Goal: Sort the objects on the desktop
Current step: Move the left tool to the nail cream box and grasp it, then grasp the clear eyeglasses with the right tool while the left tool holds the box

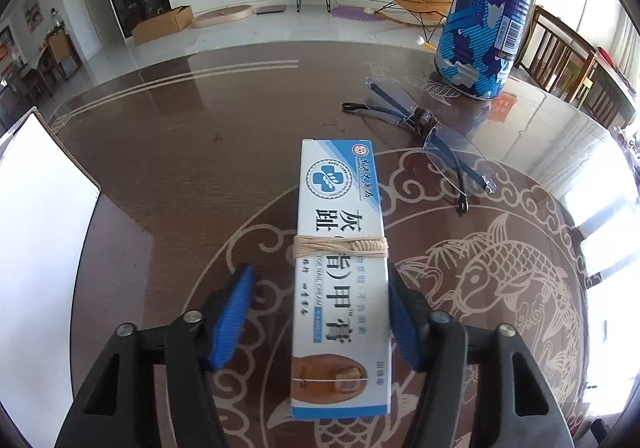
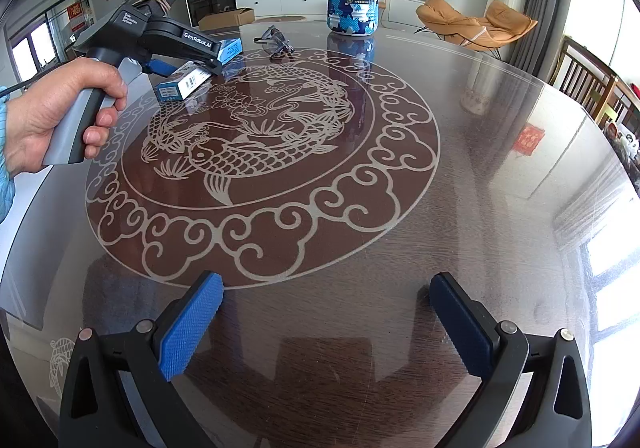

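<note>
We see the left gripper (image 1: pixel 320 312) with the box (image 1: pixel 340 268) reading "TOE NAIL CREAM" between its jaws, the left pad (image 1: pixel 232 316) not touching. Its body reads "GenRobot.AI". The right gripper (image 2: pixel 324 324) gapes over the table (image 2: pixel 480 208). Glasses (image 1: pixel 436 144) and a bottle (image 1: pixel 484 16) sit far right.

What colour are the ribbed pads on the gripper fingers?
Blue, on black fingers. The right gripper's pads show it best, in the right wrist view.

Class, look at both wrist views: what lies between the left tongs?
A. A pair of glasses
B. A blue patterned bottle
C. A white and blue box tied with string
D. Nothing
C: the white and blue box tied with string sits between the left tongs; the glasses and bottle stay on the table.
</note>
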Motion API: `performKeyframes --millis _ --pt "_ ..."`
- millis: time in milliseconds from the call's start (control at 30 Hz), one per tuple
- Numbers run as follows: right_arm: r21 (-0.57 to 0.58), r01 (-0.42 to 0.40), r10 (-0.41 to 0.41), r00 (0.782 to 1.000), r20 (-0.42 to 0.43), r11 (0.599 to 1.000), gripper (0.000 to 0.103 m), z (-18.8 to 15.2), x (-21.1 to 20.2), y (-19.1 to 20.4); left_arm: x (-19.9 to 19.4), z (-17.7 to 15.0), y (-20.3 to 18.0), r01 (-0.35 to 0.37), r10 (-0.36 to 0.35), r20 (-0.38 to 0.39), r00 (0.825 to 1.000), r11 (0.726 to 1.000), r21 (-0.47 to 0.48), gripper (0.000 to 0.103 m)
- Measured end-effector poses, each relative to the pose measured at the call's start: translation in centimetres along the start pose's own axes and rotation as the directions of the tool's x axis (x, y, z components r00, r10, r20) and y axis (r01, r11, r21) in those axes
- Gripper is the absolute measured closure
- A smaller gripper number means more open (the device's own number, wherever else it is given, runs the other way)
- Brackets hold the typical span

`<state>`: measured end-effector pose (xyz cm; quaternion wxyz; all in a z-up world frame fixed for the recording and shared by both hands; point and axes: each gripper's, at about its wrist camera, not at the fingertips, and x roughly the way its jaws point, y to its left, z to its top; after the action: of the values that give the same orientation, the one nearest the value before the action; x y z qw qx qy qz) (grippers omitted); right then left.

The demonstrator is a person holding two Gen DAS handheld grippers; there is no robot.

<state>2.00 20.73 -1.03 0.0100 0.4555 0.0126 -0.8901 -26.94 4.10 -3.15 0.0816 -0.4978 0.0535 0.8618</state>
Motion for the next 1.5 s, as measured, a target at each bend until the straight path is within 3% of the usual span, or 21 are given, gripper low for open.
performKeyframes --millis 67,267,800,833,900,933,967,1500 --pt "0.0 0.0 0.0 1.0 0.0 1.0 0.0 0.0 0.0 0.0 -0.6 -0.6 0.4 -0.003 0.003 0.012 1.0 1.0 0.009 0.061" --pt "0.0 0.0 0.0 1.0 0.0 1.0 0.0 0.0 0.0 0.0 -2.0 -3.7 2.8 -0.015 0.016 0.056 0.998 1.0 -0.021 0.061" --pt "0.0 0.0 0.0 1.0 0.0 1.0 0.0 0.0 0.1 0.0 -7.1 -12.7 7.3 -0.013 0.016 0.08 0.997 0.999 -0.038 0.061" --pt "0.0 0.0 0.0 1.0 0.0 1.0 0.0 0.0 0.1 0.0 -7.1 -12.9 7.3 -0.012 0.015 0.084 0.996 0.999 -0.042 0.059" --pt "0.0 0.0 0.0 1.0 0.0 1.0 0.0 0.0 0.1 0.0 -7.1 -13.1 7.2 -0.006 0.009 0.082 0.997 0.999 -0.038 0.037" --pt "0.0 0.0 0.0 1.0 0.0 1.0 0.0 0.0 0.1 0.0 -6.8 -13.3 7.1 -0.009 0.012 0.073 0.997 0.999 -0.034 0.016" --pt "0.0 0.0 0.0 1.0 0.0 1.0 0.0 0.0 0.1 0.0 -6.6 -13.4 6.8 -0.016 0.018 0.076 0.997 0.999 -0.028 0.01" --pt "0.0 0.001 -0.001 1.0 0.001 1.0 0.0 0.0 0.1 0.0 -6.1 -13.2 6.8 -0.009 0.011 0.061 0.998 1.0 -0.029 0.0"
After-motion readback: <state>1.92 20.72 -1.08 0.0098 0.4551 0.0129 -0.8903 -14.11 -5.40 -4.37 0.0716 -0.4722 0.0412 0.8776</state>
